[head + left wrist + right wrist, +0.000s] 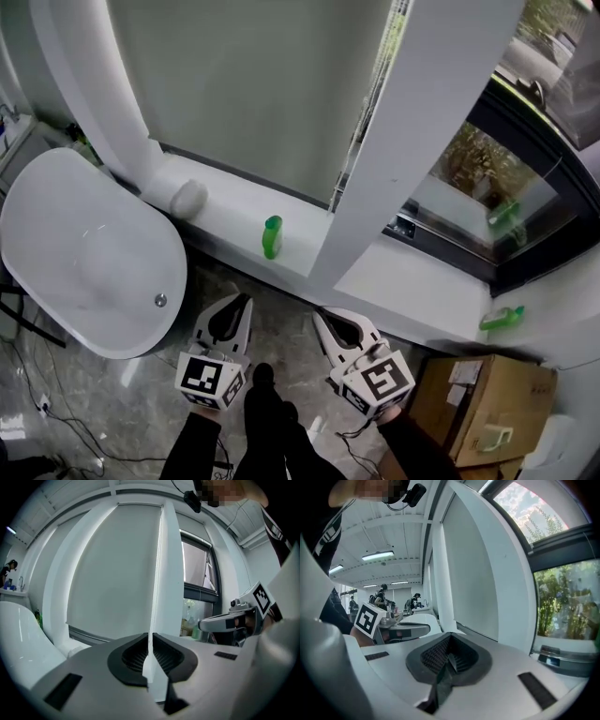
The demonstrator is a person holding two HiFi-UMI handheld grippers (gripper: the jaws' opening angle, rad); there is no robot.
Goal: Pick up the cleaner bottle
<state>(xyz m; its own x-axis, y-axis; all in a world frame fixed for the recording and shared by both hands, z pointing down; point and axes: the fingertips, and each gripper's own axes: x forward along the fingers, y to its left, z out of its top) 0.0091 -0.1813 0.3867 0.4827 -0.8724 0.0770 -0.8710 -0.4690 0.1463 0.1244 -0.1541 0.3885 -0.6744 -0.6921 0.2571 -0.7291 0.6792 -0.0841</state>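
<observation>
So, head view: cleaner bottle (272, 236) is small, green and upright on the white window ledge (225, 220), just left of the white pillar (412, 141), ahead of both grippers and well apart from them. A second green bottle (503, 319) sits further right on the ledge, near the cardboard box (483, 403); I'm assuming the one straight ahead is the target. It's probably light plastic, a bit squashy, smooth and maybe slick, so grip across the body at mid-height, not the narrow cap, and don't over-squeeze. The ledge is narrow and glossy, so a nudge could tip the bottle. The bathtub (84, 253) is at left, with a white roll (187, 197) on the ledge beside it and grey stone floor (122, 403) below. Both grippers are low: left gripper (246, 300) and right gripper (319, 315) point toward the ledge. Left gripper view: jaws closed pad to pad with nothing between; blind (112, 573) ahead, bottle not in shot. Right gripper view: jaws also together and empty; trees (562, 597) show through the glass, people (382, 595) far back in the room. Whichever gripper goes in has to open first.
</observation>
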